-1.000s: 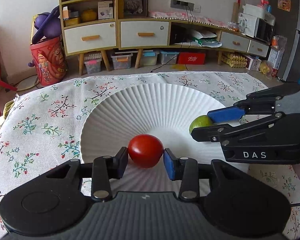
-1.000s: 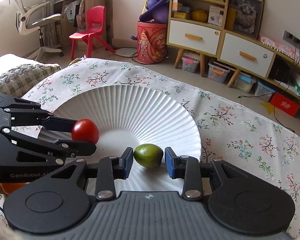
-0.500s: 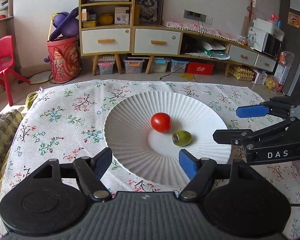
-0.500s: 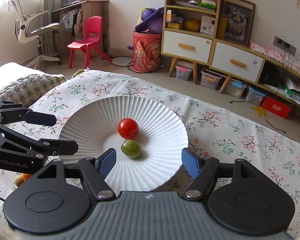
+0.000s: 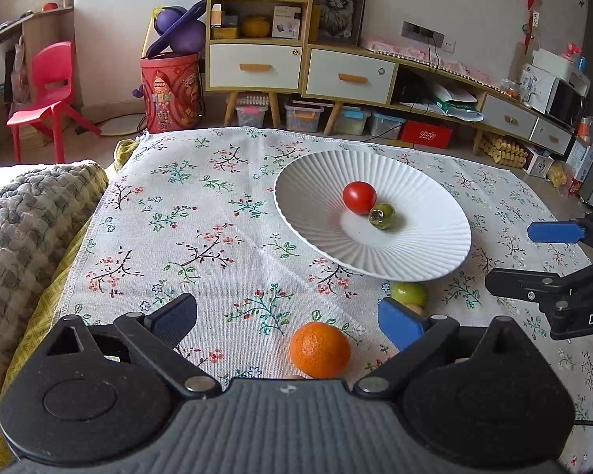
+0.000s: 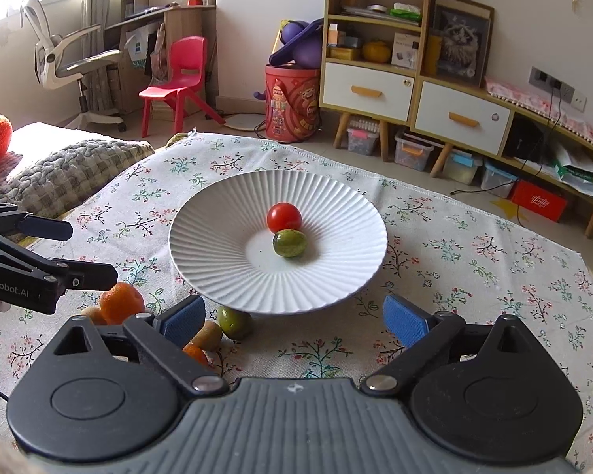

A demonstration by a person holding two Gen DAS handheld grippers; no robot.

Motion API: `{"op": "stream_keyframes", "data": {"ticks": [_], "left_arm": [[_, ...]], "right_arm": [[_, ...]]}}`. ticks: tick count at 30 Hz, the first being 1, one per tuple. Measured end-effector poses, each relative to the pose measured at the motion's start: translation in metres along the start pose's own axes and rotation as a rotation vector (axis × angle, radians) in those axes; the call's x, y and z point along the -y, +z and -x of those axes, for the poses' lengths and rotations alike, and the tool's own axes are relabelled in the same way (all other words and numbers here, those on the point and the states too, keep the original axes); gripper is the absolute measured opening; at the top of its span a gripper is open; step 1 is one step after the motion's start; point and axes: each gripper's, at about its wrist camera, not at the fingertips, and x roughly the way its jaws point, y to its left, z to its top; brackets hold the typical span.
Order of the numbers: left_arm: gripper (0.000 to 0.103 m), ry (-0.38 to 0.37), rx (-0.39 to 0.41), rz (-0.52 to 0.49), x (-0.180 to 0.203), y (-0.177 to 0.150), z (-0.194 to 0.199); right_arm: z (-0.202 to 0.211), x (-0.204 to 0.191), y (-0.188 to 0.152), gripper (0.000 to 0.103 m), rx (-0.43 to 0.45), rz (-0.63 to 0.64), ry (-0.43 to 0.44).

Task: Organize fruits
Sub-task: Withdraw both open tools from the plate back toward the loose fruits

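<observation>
A white ribbed plate (image 5: 427, 252) (image 6: 217, 252) on the floral cloth holds a red tomato (image 5: 359, 196) (image 6: 284, 217) touching a small green fruit (image 5: 382, 215) (image 6: 289, 243). My left gripper (image 5: 286, 318) is open and empty, above an orange (image 5: 319, 349) (image 6: 121, 302) near the cloth's front. A green fruit (image 5: 409, 293) (image 6: 236, 322) lies by the plate's near rim. My right gripper (image 6: 294, 322) is open and empty, in front of the plate. A brownish fruit (image 6: 207, 335) and another small orange (image 6: 195, 353) lie by its left finger.
A grey knitted blanket (image 5: 23, 221) (image 6: 59, 173) lies left of the cloth. Beyond the table stand a red chair (image 5: 47, 91), a red bin (image 5: 172, 93) and a drawer cabinet (image 5: 296, 67). Another brownish fruit (image 6: 93, 314) sits beside the orange.
Both grippers let go of the tomato and the green fruit on the plate, opened wide and drew back. Loose fruits in front of the plate have come into view.
</observation>
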Motion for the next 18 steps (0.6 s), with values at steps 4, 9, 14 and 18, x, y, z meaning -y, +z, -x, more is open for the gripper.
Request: {"op": "stream_keyframes", "data": {"ticks": [4,9,14,18], "left_arm": [[0.092,0.015,0.012,0.017,-0.008,-0.013,0.014],[0.092,0.049,0.007,0.006,-0.016,-0.031,0.021],[0.092,0.075,-0.019,0.016,-0.022,-0.054,0.017],[0.092,0.072,-0.036,0.019,-0.020,-0.069,0.010]], "right_arm": [[0.001,-0.009,-0.014,0.097,-0.029,-0.002,0.006],[0.008,-0.017,-0.026,0.099,-0.029,0.029,-0.009],[0.010,-0.026,-0.038,0.102,-0.014,0.019,0.004],[0.003,-0.040,-0.049,0.102,-0.044,0.073,0.030]]}}
